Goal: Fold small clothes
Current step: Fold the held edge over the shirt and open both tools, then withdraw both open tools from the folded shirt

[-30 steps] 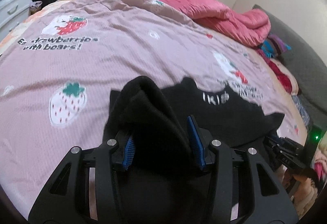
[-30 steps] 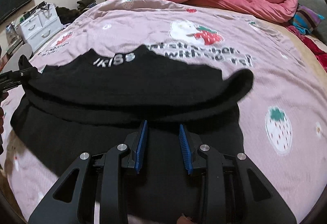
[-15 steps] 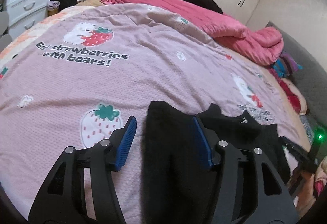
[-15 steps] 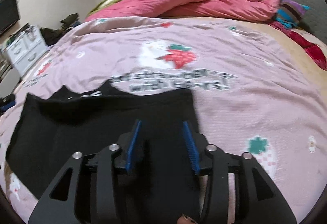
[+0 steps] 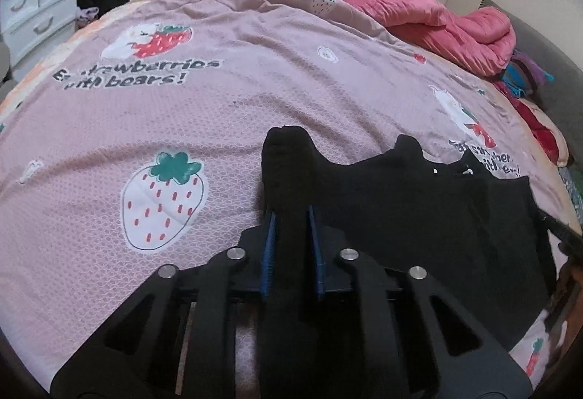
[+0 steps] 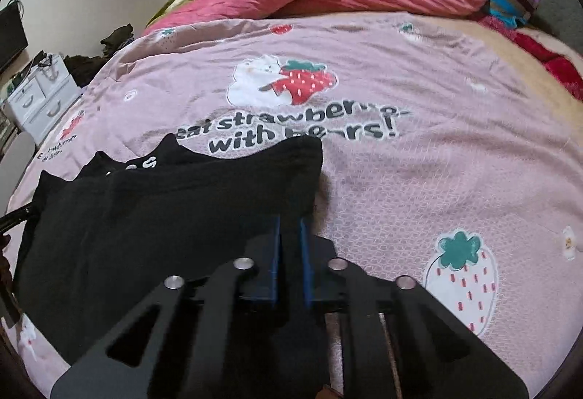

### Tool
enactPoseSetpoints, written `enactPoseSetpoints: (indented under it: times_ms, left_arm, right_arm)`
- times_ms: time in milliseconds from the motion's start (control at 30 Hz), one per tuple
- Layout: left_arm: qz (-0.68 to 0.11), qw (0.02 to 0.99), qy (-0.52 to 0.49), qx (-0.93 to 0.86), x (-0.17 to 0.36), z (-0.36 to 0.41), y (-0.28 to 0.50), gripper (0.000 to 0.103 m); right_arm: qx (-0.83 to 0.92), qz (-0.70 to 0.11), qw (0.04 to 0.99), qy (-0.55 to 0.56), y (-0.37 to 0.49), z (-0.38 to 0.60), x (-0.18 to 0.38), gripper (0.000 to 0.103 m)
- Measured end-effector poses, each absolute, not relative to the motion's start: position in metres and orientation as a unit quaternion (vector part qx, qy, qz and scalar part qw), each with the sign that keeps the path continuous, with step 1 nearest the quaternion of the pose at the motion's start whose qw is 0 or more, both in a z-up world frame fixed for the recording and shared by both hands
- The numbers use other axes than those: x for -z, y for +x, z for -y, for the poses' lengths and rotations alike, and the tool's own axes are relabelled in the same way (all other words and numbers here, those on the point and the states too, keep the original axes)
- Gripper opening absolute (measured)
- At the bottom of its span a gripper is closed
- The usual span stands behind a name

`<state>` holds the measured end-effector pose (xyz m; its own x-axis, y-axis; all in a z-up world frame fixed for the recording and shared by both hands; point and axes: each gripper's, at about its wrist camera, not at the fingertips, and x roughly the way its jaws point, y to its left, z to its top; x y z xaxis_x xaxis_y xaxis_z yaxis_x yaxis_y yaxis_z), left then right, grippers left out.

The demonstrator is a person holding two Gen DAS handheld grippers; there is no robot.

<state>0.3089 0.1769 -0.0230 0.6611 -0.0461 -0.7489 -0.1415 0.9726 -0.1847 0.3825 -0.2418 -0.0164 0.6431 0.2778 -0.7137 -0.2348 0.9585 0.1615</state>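
Observation:
A small black top with white lettering at the neck lies on the pink strawberry bedspread. My left gripper is shut on its left edge, and a ridge of black cloth sticks up past the blue pads. In the right wrist view the same black top spreads out to the left. My right gripper is shut on its right edge near the corner, pads tight against the fabric. The cloth under both grippers is hidden.
A crumpled pink duvet and dark clothes are piled along the far side of the bed. Colourful clothes lie at the right edge. White drawers stand beyond the left side. Open bedspread stretches ahead.
Both grippers stood open around the black top half a second ago and have now closed on its edges. The left one has come lower and closer to the bed.

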Motion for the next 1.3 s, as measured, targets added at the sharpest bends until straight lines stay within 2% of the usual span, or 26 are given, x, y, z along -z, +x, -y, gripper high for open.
enactPoseSetpoints:
  times_ms: [67,200,400,600,700,767,833,867,1000,1067,1200,1267,1300]
  left_arm:
    - [-0.400,0.909,-0.118,-0.024,0.013,-0.180,0.304,0.003]
    - [-0.370,0.920,-0.125,-0.021,-0.007,-0.188,0.295,0.003]
    - [-0.398,0.910,-0.110,-0.037,0.014,-0.185,0.304,0.003]
    - [-0.400,0.910,-0.096,-0.044,0.014,-0.180,0.301,0.005]
    - [-0.407,0.908,-0.087,-0.049,0.014,-0.176,0.299,0.009]
    - [-0.409,0.907,-0.081,-0.051,0.014,-0.173,0.295,0.016]
    - [-0.412,0.906,-0.079,-0.050,0.015,-0.171,0.290,0.022]
    - [-0.413,0.906,-0.078,-0.051,0.015,-0.170,0.287,0.028]
    - [-0.425,0.900,-0.079,-0.054,0.020,-0.169,0.278,0.037]
    - [-0.429,0.898,-0.081,-0.059,0.022,-0.169,0.272,0.045]
    - [-0.432,0.896,-0.088,-0.062,0.021,-0.172,0.260,0.052]
    - [-0.432,0.895,-0.088,-0.063,0.019,-0.173,0.255,0.056]
    - [-0.431,0.896,-0.090,-0.064,0.019,-0.174,0.252,0.057]
  right_arm:
    - [-0.144,-0.378,0.914,0.030,0.378,0.244,0.003,0.006]
    - [-0.145,-0.349,0.925,0.044,0.377,0.253,-0.011,0.006]
    - [-0.121,-0.385,0.914,0.033,0.386,0.250,0.014,0.006]
    - [-0.114,-0.385,0.915,0.026,0.383,0.248,0.016,0.007]
    - [-0.100,-0.393,0.914,0.022,0.374,0.246,0.017,0.015]
    - [-0.102,-0.393,0.913,0.033,0.366,0.248,0.016,0.031]
    - [-0.100,-0.386,0.916,0.035,0.354,0.246,0.012,0.040]
    - [-0.101,-0.380,0.919,0.031,0.347,0.244,0.009,0.042]
    - [-0.123,-0.367,0.922,0.020,0.322,0.229,0.002,0.051]
    - [-0.146,-0.367,0.919,0.016,0.310,0.215,-0.002,0.056]
    - [-0.201,-0.359,0.911,0.004,0.286,0.182,-0.008,0.064]
    - [-0.219,-0.356,0.908,0.002,0.276,0.169,-0.011,0.075]
    - [-0.229,-0.355,0.906,0.000,0.271,0.163,-0.012,0.077]
